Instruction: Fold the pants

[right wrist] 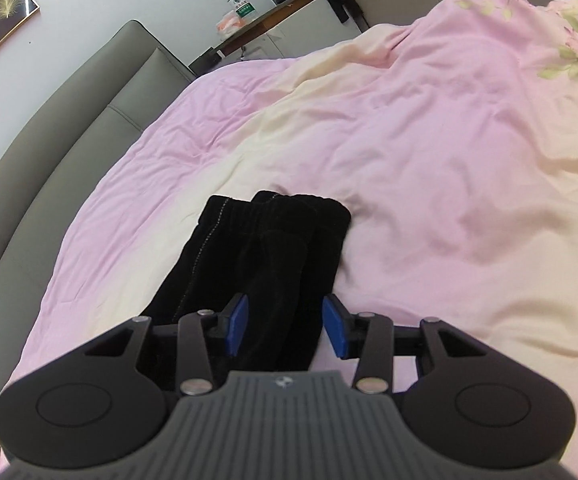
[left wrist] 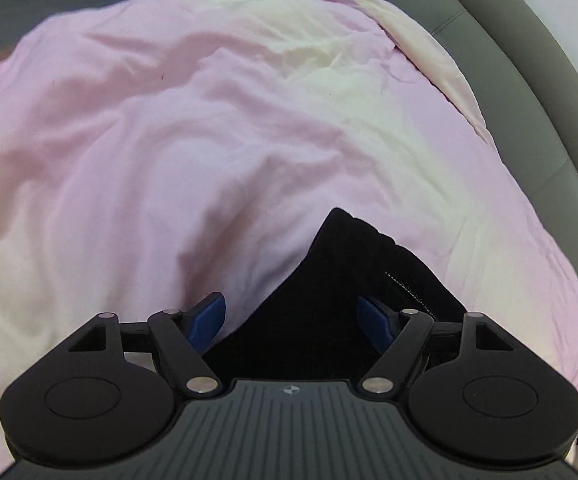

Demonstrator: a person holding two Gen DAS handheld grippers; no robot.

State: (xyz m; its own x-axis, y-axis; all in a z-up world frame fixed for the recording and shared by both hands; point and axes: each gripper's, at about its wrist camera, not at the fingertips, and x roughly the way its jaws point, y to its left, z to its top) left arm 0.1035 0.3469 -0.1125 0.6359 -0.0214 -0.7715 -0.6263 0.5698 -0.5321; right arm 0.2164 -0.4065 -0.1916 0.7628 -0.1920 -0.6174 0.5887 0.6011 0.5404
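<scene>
Near the bed's (right wrist: 429, 168) headboard edge, both the left gripper (left wrist: 291, 318) and right gripper (right wrist: 285, 326) hang released over seemingly folded black pants (right wrist: 257, 256), so pinch both layers squarely.

Ahead of the right gripper (right wrist: 285, 326), the black pants (right wrist: 265, 248) look like soft, matt, velvety cloth. The pink duvet (right wrist: 429, 140) beneath is smooth, wrinkled fabric. The grey headboard (right wrist: 69, 120) to its left looks like smooth leather.
</scene>
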